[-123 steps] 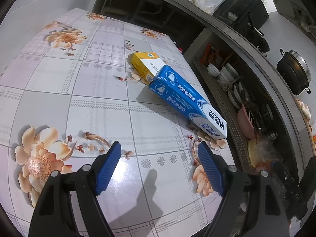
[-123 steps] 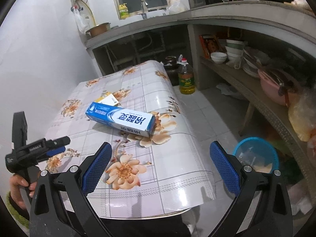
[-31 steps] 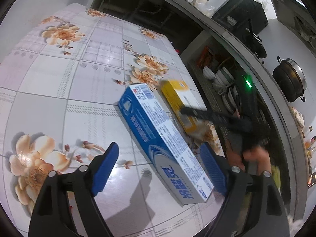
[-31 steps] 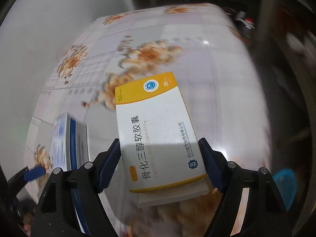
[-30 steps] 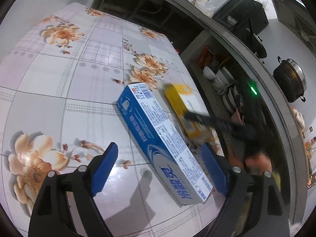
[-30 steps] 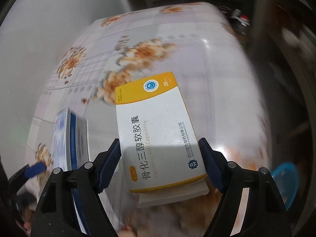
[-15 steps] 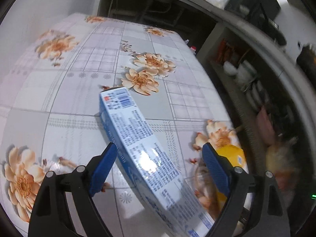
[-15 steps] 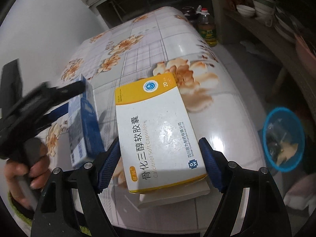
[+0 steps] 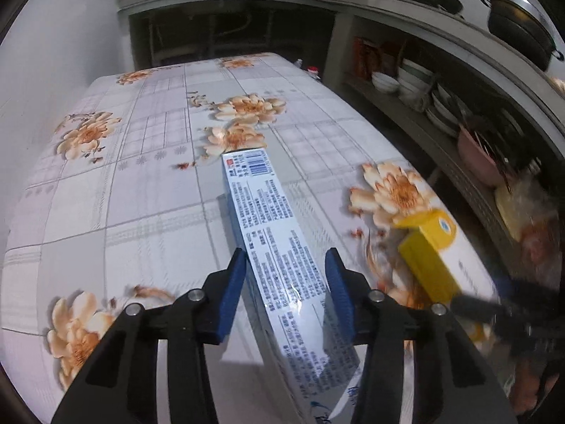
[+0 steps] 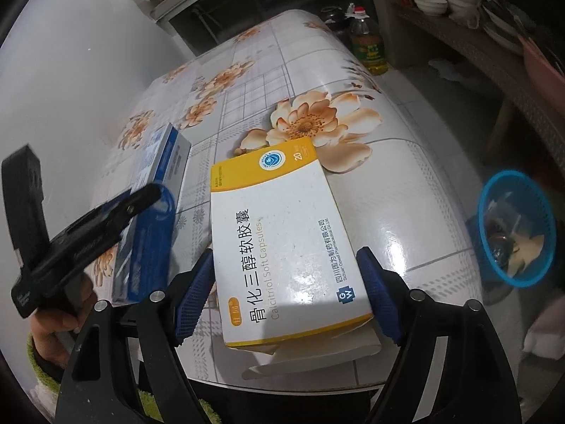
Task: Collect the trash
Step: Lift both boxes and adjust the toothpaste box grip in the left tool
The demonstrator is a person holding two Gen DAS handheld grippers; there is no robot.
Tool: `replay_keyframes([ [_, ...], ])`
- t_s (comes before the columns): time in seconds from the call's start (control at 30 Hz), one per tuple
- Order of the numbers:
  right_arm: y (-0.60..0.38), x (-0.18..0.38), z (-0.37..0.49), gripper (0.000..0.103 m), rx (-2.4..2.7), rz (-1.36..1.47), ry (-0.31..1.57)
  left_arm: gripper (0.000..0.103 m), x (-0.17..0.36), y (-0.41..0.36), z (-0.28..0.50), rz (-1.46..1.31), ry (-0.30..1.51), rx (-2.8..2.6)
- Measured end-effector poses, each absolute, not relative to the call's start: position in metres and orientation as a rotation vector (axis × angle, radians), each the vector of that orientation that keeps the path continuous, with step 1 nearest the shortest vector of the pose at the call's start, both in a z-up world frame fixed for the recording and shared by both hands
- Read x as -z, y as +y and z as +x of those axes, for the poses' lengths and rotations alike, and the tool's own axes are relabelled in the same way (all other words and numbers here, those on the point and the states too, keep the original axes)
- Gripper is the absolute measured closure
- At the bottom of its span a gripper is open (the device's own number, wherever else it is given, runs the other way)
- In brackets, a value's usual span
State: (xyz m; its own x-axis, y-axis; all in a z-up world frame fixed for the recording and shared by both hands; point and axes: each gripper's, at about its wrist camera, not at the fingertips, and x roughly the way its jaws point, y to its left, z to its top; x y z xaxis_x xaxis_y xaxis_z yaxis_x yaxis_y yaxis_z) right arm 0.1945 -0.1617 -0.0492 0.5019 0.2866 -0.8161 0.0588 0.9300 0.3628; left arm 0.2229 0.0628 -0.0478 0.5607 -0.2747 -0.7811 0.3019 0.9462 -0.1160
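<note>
Right gripper clamps flat white-and-yellow cardboard medicine box by long edges, above desk edge. Left gripper closing astride long blue-and-white toothpaste carton; pads look in contact; long axis runs straight ahead. Round blue plastic basket on floor, beyond and right: right hand nearer.

Both wrist cams close, angled down; share floral table.

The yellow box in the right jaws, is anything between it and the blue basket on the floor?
Nothing visible. The yellow box is held above the table's edge, and the blue basket sits open on the floor beyond it.
</note>
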Motion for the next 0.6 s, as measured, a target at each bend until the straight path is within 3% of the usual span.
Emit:
replay_keyframes([
  [0.3,-0.160,0.049,0.200,0.017,-0.134,0.356,1.040,0.055,0.048,0.071,0.205,0.069,0.928,0.328],
  [0.6,-0.160,0.051,0.198,0.016,-0.127,0.353,1.021,0.053,0.059,0.063,0.212,0.103,0.945,0.287],
])
